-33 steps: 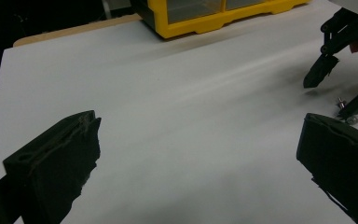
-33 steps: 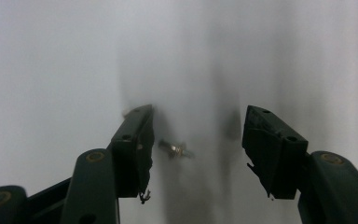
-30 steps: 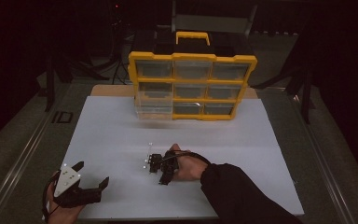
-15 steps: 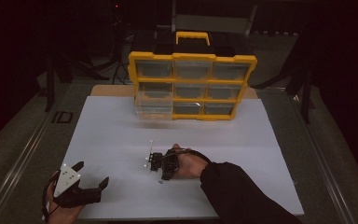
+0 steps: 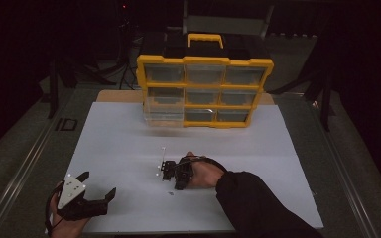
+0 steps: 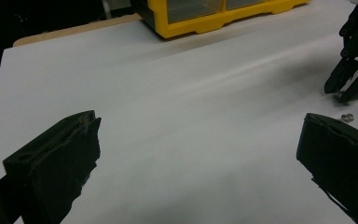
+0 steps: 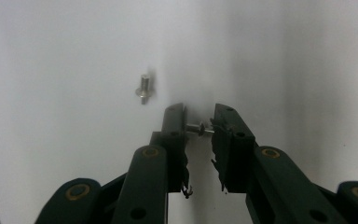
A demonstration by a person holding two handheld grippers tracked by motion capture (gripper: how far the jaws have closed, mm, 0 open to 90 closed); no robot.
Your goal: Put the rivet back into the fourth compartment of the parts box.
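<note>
Clearly your right gripper (image 7: 199, 122) pinches a tiny, hard, slippery screw (image 7: 198, 128) endwise at frame centre; squeeze gently. Your left gripper (image 6: 200, 154) gapes wide.

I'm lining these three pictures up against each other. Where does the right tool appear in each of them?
High view: the right tool is at lower centre, pointing left.
Left gripper view: it is at the right edge, upper half, with its tips down by the table.
Right gripper view: its own jaws rise from the bottom centre, closed on a small screw.
Shared landmark: the white sheet under it.
</note>
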